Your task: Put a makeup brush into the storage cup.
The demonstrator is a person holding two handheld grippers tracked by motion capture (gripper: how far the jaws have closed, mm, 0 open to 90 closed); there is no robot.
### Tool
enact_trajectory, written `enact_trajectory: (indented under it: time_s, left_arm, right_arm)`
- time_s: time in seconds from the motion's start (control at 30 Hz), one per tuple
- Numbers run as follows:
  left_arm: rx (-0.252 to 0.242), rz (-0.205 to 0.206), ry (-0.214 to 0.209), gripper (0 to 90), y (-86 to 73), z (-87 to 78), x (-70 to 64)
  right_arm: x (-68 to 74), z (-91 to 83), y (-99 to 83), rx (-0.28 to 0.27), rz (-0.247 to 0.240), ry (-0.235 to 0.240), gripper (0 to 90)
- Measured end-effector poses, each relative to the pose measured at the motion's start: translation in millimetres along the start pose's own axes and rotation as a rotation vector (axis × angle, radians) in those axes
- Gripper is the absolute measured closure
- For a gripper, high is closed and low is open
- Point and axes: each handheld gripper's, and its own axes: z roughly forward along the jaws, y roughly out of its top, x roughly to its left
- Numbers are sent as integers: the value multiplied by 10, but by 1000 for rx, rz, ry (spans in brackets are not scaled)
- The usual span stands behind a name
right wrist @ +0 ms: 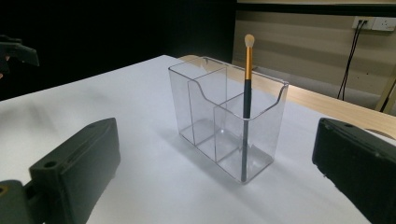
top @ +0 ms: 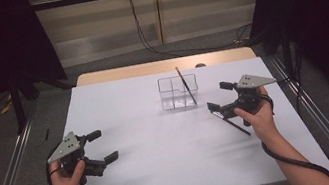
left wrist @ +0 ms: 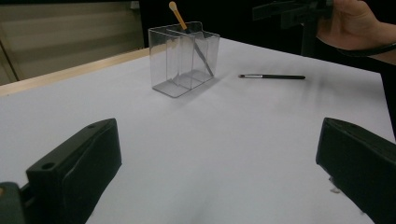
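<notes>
Two open grippers are held over a white surface [top: 164, 163] bearing a clear organizer [top: 178, 91] and two brushes.

The organizer, a clear box with inner dividers, is seen at the far middle of the surface. One brush [right wrist: 246, 107], dark-handled with a gold ferrule and pale tip, is stood tip-up in an end compartment of the organizer, leaning against its rim. A second brush [left wrist: 272, 76], black, is laid flat on the surface near the organizer, on its right and nearer side. The right gripper [top: 223, 96] is held just right of the organizer, above the loose brush, with its jaws spread wide and nothing between them. The left gripper [top: 102, 146] is held well apart from the organizer, at its near left, with jaws likewise spread and empty.
</notes>
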Motion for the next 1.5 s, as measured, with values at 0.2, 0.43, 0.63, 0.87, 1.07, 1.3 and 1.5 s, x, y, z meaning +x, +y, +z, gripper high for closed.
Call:
enact_trajectory:
  time_s: [0.2,0.43,0.63,0.87,1.07,1.3,1.5]
  left_arm:
    - [-2,-5,-1,0,-3,2,5]
    - [1,-9,-2,0,-13,6,15]
    - [-1,-12,-3,0,-18,9,15]
    - [1,-9,-2,0,-16,8,13]
    - [3,-8,-4,0,-19,7,21]
    - [1,-8,3,0,-19,6,16]
    - [4,-7,1,0,-18,3,17]
  right_arm:
    - [39,-74,-55,6,-14,6,1]
    - [65,-147,-123,18,-19,12,0]
    - [91,-228,-151,6,-22,14,0]
    - [65,-352,-233,6,-6,0,0]
    - [63,-446,-289,8,-2,-7,0]
    - [64,-529,-328,10,-3,-12,0]
    - [76,-592,-367,18,-11,-21,0]
